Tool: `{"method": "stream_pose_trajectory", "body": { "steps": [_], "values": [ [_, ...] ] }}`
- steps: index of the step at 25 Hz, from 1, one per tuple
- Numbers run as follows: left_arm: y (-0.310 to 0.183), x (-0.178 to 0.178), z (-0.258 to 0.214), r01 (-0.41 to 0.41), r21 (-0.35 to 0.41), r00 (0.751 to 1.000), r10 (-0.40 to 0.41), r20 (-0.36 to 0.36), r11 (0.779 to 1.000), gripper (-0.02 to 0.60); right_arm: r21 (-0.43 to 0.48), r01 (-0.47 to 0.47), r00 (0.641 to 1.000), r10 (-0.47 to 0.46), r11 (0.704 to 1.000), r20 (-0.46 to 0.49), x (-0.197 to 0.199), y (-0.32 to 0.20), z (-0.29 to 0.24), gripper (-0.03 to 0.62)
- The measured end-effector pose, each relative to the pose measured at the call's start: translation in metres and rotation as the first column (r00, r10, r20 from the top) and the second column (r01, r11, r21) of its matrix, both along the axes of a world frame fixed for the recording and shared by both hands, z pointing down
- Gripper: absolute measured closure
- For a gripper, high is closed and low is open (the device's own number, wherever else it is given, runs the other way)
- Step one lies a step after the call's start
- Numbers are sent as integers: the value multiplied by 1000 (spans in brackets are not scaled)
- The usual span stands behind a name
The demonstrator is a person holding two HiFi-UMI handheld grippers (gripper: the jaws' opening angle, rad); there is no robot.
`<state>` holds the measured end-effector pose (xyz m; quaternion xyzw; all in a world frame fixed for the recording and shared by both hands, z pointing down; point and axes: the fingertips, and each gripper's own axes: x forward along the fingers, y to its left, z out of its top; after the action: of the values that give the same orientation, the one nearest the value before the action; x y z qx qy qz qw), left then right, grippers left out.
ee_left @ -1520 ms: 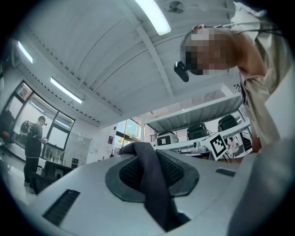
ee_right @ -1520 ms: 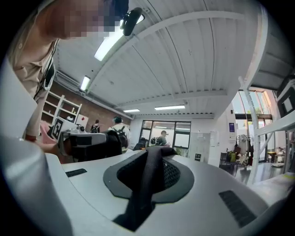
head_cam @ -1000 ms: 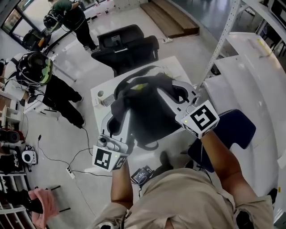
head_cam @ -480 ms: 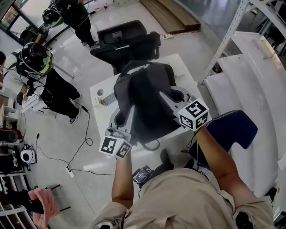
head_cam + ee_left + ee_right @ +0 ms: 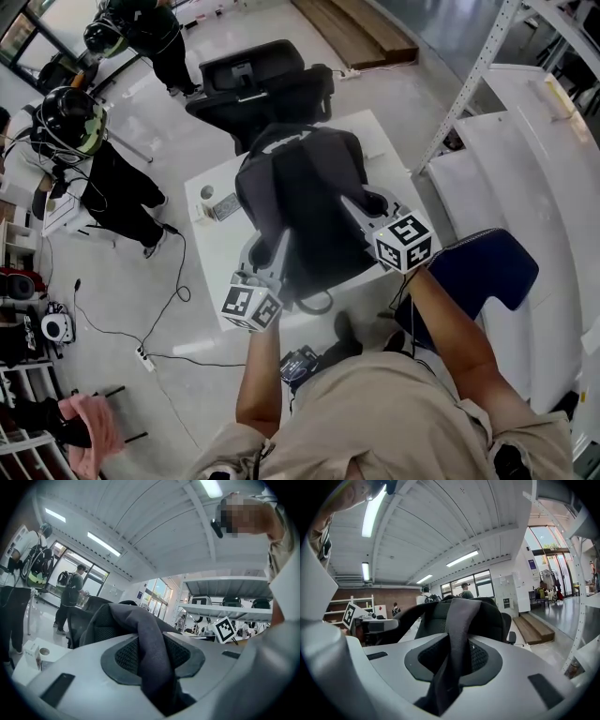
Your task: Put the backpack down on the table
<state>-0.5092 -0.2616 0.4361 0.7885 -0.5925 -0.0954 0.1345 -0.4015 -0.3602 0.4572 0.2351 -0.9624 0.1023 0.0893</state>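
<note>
Over the white square table top (image 5: 211, 272), head view: the dark grey fabric backpack (image 5: 300, 187) now lies flat on it. A second ago it hung tilted and clear of the top. The left gripper (image 5: 272, 248) and right gripper (image 5: 361, 206) have come down with it. They sit low at its near end, one on each shoulder strap.

Left gripper view: the left dark grey webbing strap (image 5: 152, 648) lies across the mesh pad and runs into the gap between the jaws. The jaws are opening, and the dark gap beside the strap looks wider than the strap. I read the pinch as gone, with the strap just resting there. The bag's bulk sits level just ahead.

Right gripper view: the right dark grey webbing strap (image 5: 457, 644) runs down between the jaws and fills the gap, so this one is clamped on it.

Meaning: the weight looks to be on the table, so the set-down is essentially done. The left release is under way and the right is not yet started. Likely remaining: let go, then back both grippers out without dragging the straps.
</note>
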Motion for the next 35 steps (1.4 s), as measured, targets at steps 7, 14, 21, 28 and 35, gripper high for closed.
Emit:
{"method": "stream_pose_trajectory", "body": {
  "steps": [7,14,21,28,35],
  "values": [
    [2,-2,13,30,-43,999,-29,28,999,422,74,-37,997,42,997,-70,9,-2,7,486],
    [9,-11,13,74,-61,995,-69,76,995,363,87,-69,987,81,994,-139,22,5,17,430],
    [28,-13,15,94,-63,988,-85,127,994,339,86,-72,981,86,994,-175,30,21,17,421],
    [53,-11,11,97,-52,982,-87,170,994,337,96,-106,974,123,990,-191,51,42,9,421],
    [105,24,5,93,-42,973,-82,216,995,338,101,-81,981,97,992,-167,90,97,-6,421]
  ]
}}
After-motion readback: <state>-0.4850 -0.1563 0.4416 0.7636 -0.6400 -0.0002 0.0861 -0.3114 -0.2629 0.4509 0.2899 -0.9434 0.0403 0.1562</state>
